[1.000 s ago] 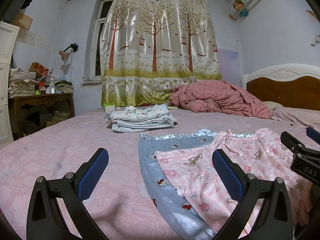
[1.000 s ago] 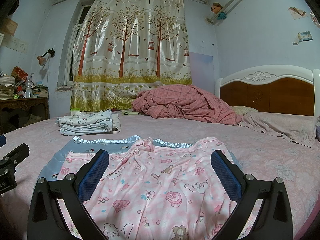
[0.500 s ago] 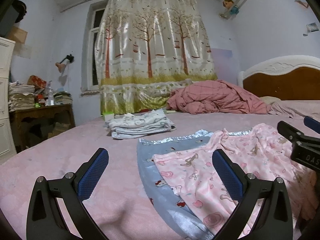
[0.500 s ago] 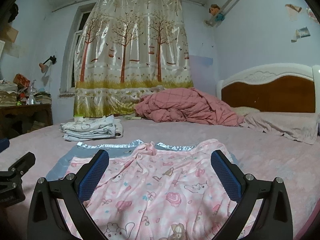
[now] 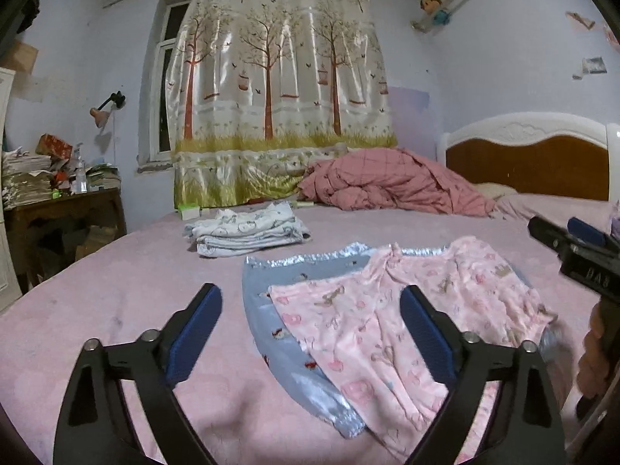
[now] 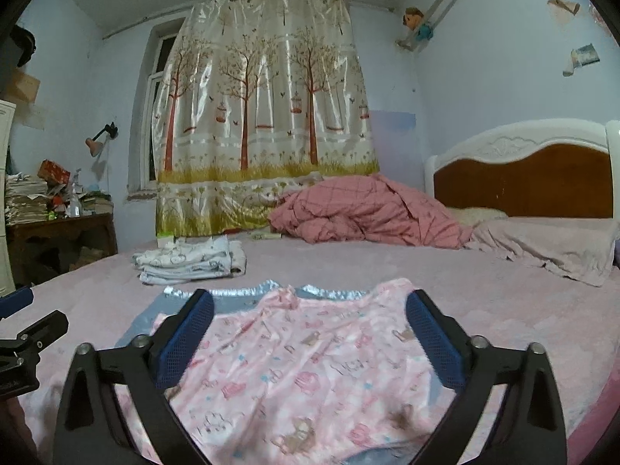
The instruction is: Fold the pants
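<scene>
Two grippers, left gripper (image 5: 310, 333) and right gripper (image 6: 310, 341), stand wide, jaws just narrowing, holding nothing. Pink printed cotton pants (image 6: 306, 372) lie flat at 12 o'clock on the pink bedsheet (image 5: 116, 310), overlapping grey-blue satin-trimmed pants (image 5: 279, 337). Step: approach. Next, probably lower onto near edge and pinch.

- We see pink pants (image 6: 294, 379) printed with cartoons.
- We see a grey-blue cloth (image 5: 286, 352) beneath, silver-edged.
- We see a pink bed (image 5: 116, 310).
- We see a tree-patterned curtain (image 5: 279, 97).

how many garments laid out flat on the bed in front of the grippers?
2. The pink printed pants lie on top; the blue satin-trimmed garment lies underneath, showing at the far edge and the left. Separately, the folded white stack sits farther back; its count is unclear.
</scene>
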Demonstrator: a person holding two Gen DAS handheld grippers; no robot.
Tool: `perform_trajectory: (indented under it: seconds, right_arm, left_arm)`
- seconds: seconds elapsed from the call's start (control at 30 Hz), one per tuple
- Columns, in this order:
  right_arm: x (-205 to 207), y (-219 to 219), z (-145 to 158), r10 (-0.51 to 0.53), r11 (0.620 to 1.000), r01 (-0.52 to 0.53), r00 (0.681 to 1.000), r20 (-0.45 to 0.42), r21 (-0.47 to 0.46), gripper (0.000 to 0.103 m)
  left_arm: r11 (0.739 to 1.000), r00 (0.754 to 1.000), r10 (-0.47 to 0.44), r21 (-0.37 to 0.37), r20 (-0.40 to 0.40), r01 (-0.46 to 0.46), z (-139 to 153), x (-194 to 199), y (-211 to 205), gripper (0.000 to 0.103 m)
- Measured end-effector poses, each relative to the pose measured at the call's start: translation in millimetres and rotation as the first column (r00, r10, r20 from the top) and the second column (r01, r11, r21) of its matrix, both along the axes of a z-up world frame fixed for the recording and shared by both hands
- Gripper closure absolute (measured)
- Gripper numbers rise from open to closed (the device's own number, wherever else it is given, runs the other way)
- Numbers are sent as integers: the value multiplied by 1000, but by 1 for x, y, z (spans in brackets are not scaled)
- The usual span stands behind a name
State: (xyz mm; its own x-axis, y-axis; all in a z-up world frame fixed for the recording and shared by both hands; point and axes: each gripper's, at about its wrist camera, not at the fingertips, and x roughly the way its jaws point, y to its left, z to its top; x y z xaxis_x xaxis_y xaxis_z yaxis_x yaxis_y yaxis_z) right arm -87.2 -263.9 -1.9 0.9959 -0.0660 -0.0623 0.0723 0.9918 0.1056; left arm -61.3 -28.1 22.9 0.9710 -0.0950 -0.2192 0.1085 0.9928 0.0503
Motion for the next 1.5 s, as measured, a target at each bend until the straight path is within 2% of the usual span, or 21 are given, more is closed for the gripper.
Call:
perform_trajectory:
  seconds: [0.07, 0.2, 0.27, 0.37, 0.6, 0.7, 0.77, 0.83, 0.9, 1.0, 1.07, 1.13, 1.2, 1.3, 1.4, 1.43, 1.47, 1.5]
  right_arm:
    - [0, -12, -2, 12, 1000, -11, 999, -38, 27, 12]
    - [15, -25, -4, 30, 998, -22, 990, -139, 56, 33]
    - [23, -26, -3, 63, 996, -53, 985, -163, 65, 36]
    - [32, -26, 5, 88, 995, -78, 982, -165, 67, 39]
    - [79, -11, 32, 138, 990, -129, 971, -194, 58, 45]
    - [114, -4, 50, 153, 988, -144, 962, -227, 55, 45]
    - [146, 1, 60, 163, 987, -157, 947, -278, 43, 45]
    - [184, 2, 65, 196, 980, -191, 920, -340, 51, 45]
    - [224, 1, 64, 240, 970, -232, 873, -425, 72, 46]
    - [276, -5, 53, 276, 961, -247, 806, -524, 126, 56]
    - [312, -7, 41, 327, 945, -269, 742, -585, 187, 60]
    - [337, -4, 29, 354, 935, -284, 700, -620, 214, 62]
    - [356, 6, 19, 391, 920, -310, 659, -642, 241, 68]
    - [386, 20, 0, 433, 900, -327, 582, -688, 289, 68]
    - [405, 33, -18, 339, 937, -268, 553, -761, 223, 68]
    - [412, 35, -26, 299, 951, -238, 550, -780, 197, 68]
    - [415, 33, -31, 287, 956, -219, 547, -786, 196, 68]
    - [417, 31, -35, 288, 956, -207, 546, -787, 207, 68]
  left_arm:
    - [1000, 1000, 13, 11, -25, -12, -4, 5, -3, 23]
    - [999, 994, 5, -45, -105, -10, -4, 30, 6, 41]
    - [997, 990, 4, -81, -142, -15, 0, 44, 15, 52]
    - [995, 983, 9, -96, -182, -27, 7, 69, 26, 59]
    - [1000, 973, -7, -12, -231, 4, 19, 127, 24, 62]
    - [1000, 949, -22, -8, -315, 20, 13, 161, 23, 62]
    - [1000, 922, -28, -18, -387, 23, 6, 186, 25, 63]
    - [999, 888, -33, -31, -458, 20, -4, 210, 27, 66]
    - [998, 852, -47, -63, -521, 17, -15, 229, 31, 70]
    - [994, 808, -67, -113, -585, 1, -29, 250, 38, 78]
    - [991, 791, -88, -136, -606, 5, -36, 258, 38, 82]
    - [987, 776, -123, -158, -619, 30, -40, 265, 36, 82]
    - [983, 759, -151, -177, -633, 48, -42, 272, 34, 82]
    - [984, 731, -148, -170, -666, 44, -50, 283, 33, 82]
    - [983, 709, -156, -181, -688, 41, -62, 287, 34, 82]
    - [982, 708, -161, -184, -688, 44, -66, 288, 33, 86]
    - [981, 713, -164, -186, -682, 48, -67, 287, 33, 102]
    - [981, 718, -165, -186, -676, 50, -67, 287, 32, 103]
